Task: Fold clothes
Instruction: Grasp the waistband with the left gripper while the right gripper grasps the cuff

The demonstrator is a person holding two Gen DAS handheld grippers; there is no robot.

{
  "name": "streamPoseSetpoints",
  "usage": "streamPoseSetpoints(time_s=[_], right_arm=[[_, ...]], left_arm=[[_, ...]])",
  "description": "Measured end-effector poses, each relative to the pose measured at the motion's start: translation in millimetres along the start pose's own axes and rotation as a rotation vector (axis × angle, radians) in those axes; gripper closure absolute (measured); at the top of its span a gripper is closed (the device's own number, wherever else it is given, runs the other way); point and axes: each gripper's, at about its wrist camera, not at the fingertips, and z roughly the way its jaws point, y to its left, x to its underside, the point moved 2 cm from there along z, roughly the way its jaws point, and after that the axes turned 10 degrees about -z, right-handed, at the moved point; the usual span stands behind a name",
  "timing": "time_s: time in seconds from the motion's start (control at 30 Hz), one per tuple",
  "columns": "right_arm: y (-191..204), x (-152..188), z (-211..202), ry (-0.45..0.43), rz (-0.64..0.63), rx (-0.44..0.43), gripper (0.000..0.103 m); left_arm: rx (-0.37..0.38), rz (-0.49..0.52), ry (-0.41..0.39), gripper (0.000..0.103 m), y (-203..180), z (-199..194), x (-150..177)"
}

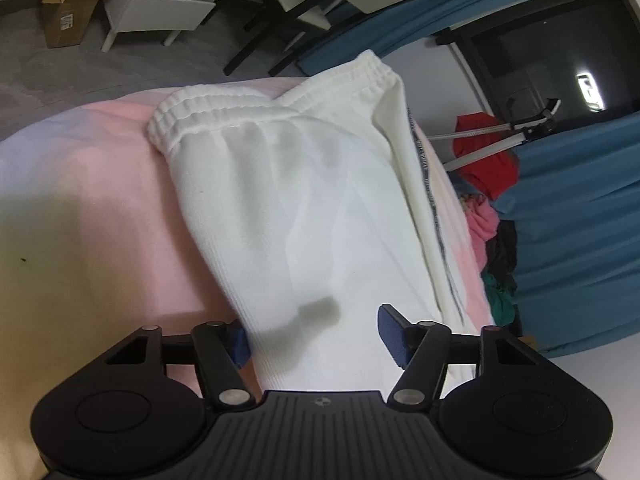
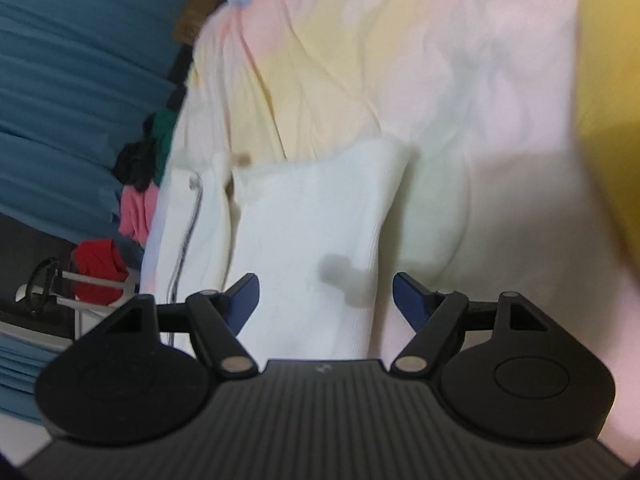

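Observation:
White trousers (image 1: pixel 304 200) with an elastic waistband (image 1: pixel 224 112) lie folded lengthwise on a pastel pink and yellow sheet (image 1: pixel 100 208). My left gripper (image 1: pixel 316 336) is open just above the cloth, its left pad partly under the fabric edge. In the right wrist view the trouser leg end (image 2: pixel 320 216) lies on the sheet (image 2: pixel 500 160). My right gripper (image 2: pixel 326 300) is open above it, holding nothing. That view is blurred.
A pile of coloured clothes (image 1: pixel 488 200) lies beyond the bed's right edge, with a white tripod (image 1: pixel 500 140) and blue curtains (image 1: pixel 580 220). White furniture (image 1: pixel 168 4) and a cardboard box (image 1: pixel 68 4) stand on the floor behind. A dark-striped white garment (image 2: pixel 188 232) lies beside the trousers.

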Motion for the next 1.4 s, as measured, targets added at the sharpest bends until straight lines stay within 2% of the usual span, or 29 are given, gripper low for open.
streamPoseSetpoints(time_s=[0.07,0.1,0.17,0.2,0.27,0.37,0.43,0.5,0.53,0.6,0.63,0.67,0.73,0.9,1.0,1.1,1.2,1.3,1.4], right_arm=[[-5,-1,15,0.029,0.04,0.0,0.055],[-7,-2,19,0.028,0.053,0.0,0.06],[-8,-4,24,0.008,0.061,-0.008,0.09],[-5,-6,22,-0.018,0.05,-0.019,0.097],[5,-12,12,-0.089,0.01,-0.075,0.097],[23,-17,-3,-0.196,-0.056,-0.139,0.097],[33,-16,-4,-0.226,-0.099,-0.115,0.097],[37,-15,1,-0.22,-0.121,-0.072,0.097],[39,-14,4,-0.217,-0.132,-0.05,0.097],[36,-14,5,-0.217,-0.129,-0.027,0.097],[35,-13,1,-0.225,-0.131,-0.028,0.097],[35,-13,-4,-0.237,-0.134,-0.034,0.097],[35,-11,-15,-0.26,-0.14,-0.047,0.097],[36,-7,-44,-0.326,-0.154,-0.081,0.098],[46,-8,-65,-0.393,-0.187,-0.102,0.098],[72,-19,-71,-0.425,-0.248,-0.119,0.098],[115,-32,-59,-0.458,-0.339,-0.11,0.098],[164,-50,-29,-0.474,-0.405,-0.09,0.098],[216,-69,20,-0.485,-0.482,-0.041,0.098]], left_arm=[[0.0,0.0,0.014,0.05,-2,4,0],[0.002,0.002,0.02,0.051,-3,5,1],[0.024,0.001,0.022,0.053,-6,6,1],[0.045,-0.003,0.017,0.053,-7,4,1],[0.06,-0.017,0.014,0.053,-7,2,1],[0.019,-0.021,0.013,0.052,-5,6,2],[-0.025,-0.009,0.014,0.052,-5,12,3],[-0.036,-0.001,0.007,0.054,-5,15,2],[-0.037,0.003,0.0,0.057,-6,15,1],[-0.044,0.013,-0.015,0.085,-8,15,-1],[-0.048,0.018,-0.022,0.091,-8,14,-1],[-0.041,0.019,-0.028,0.092,-8,11,-2],[-0.018,0.024,-0.048,0.095,-9,3,-3],[0.131,0.093,-0.162,0.097,-30,-40,1],[0.2,0.116,-0.188,0.097,-48,-58,0],[0.212,0.156,-0.206,0.098,-78,-59,-8],[0.207,0.182,-0.229,0.098,-114,-45,-23],[0.194,0.182,-0.247,0.098,-151,-13,-43],[0.152,0.217,-0.276,0.098,-191,40,-65]])
